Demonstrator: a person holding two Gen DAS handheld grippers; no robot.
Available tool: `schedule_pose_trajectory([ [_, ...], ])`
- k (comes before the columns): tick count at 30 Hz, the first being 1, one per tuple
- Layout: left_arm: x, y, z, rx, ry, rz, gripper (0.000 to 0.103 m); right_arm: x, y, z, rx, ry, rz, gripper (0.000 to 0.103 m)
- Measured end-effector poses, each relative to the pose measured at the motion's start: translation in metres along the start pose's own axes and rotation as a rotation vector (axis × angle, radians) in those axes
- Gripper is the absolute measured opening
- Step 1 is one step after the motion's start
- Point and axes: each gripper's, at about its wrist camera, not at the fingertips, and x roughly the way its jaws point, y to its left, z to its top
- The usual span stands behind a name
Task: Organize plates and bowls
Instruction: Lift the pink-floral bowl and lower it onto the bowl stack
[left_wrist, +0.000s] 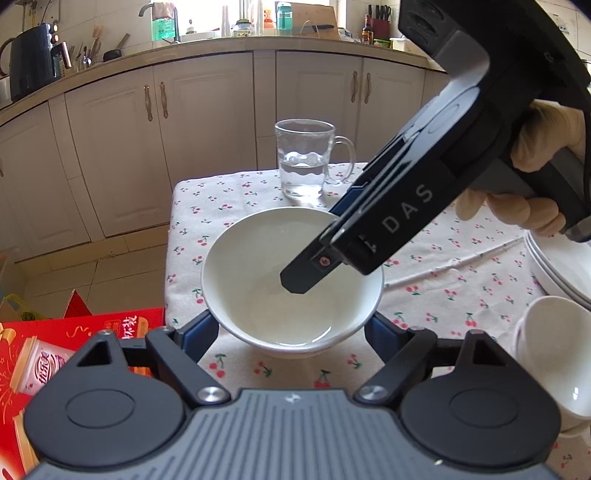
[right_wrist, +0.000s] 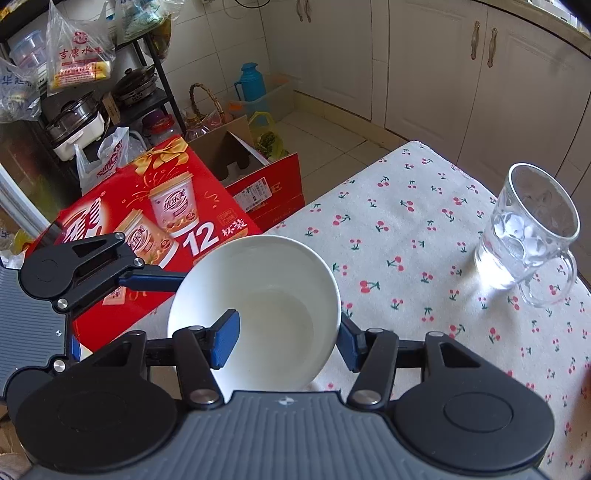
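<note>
A white bowl (left_wrist: 258, 266) sits on the cherry-print tablecloth (left_wrist: 443, 280) near the table's left edge. My left gripper (left_wrist: 291, 332) is open, its blue-padded fingers on either side of the bowl's base. My right gripper (right_wrist: 284, 341) is open and straddles the bowl's near wall (right_wrist: 258, 295): the left finger (right_wrist: 225, 339) is inside the bowl, the right finger (right_wrist: 351, 343) is outside. In the left wrist view the right gripper's finger (left_wrist: 310, 273) reaches down into the bowl. A stack of white plates (left_wrist: 565, 266) and another white bowl (left_wrist: 554, 354) lie at the right.
A glass mug (left_wrist: 306, 158) with some water stands at the table's far side, also in the right wrist view (right_wrist: 528, 232). A red drink carton (right_wrist: 155, 218) and boxes stand on the floor left of the table. Kitchen cabinets (left_wrist: 207, 122) lie beyond.
</note>
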Motion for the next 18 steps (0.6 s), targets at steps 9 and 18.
schedule_pose_trajectory([
  [9,-0.036,-0.028,-0.005,0.024,-0.004,-0.015,0.085,-0.036,0.017,-0.031,0.013,-0.018,0.006,0.062],
  [18,-0.068,-0.056,-0.004,0.059,-0.027,-0.033,0.085,-0.076,0.034,-0.058,0.012,-0.062,-0.004,0.062],
])
